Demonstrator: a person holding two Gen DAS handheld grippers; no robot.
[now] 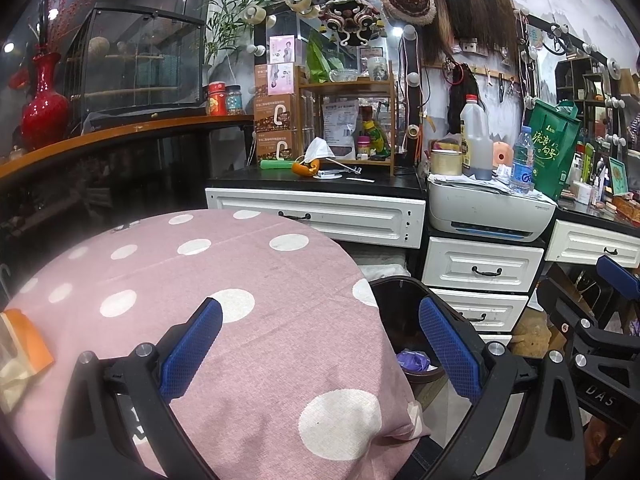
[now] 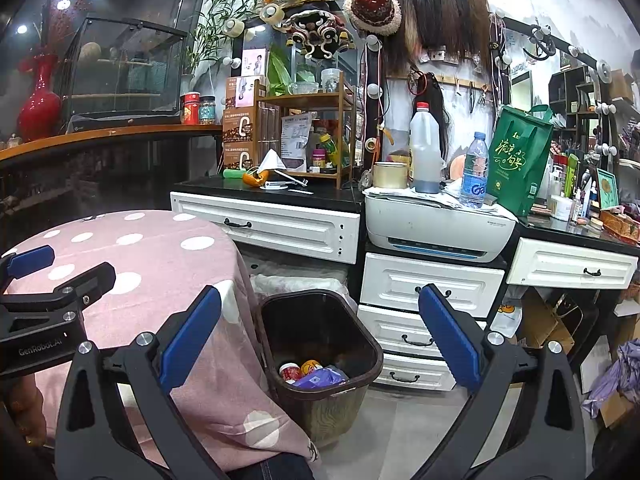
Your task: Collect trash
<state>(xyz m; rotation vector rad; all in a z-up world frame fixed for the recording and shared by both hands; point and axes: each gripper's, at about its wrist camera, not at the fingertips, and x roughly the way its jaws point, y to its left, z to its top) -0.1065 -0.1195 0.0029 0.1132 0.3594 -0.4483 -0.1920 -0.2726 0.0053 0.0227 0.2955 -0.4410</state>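
The trash lies at the bottom of a dark brown bin that stands on the floor, just beside the round table with the pink cloth with white dots. In the bin I can see a small container with a red lid, an orange round thing and a purple wrapper; in the left wrist view only a purple piece shows, because the table hides most of the bin.

The left gripper hangs above the edge of the table, with its jaws wide apart and nothing between them. One finger is over the cloth and the other is over the bin. The right gripper is above the bin, also with its jaws wide apart and empty. On the table, at the far left from the bin, there is an orange and cream packet lying flat.

Behind the bin stands a white drawer unit with black handles. On top of it sits a white printer, and on the printer stand a big plastic jug with dark liquid at the bottom, a water bottle with a blue label and a tin. To the right of the printer is a green bag. To the left of the printer, on the black counter, lie an orange peel and a white face mask, in front of a wooden shelf. Far to the left of the bin a red vase stands on a wooden ledge.
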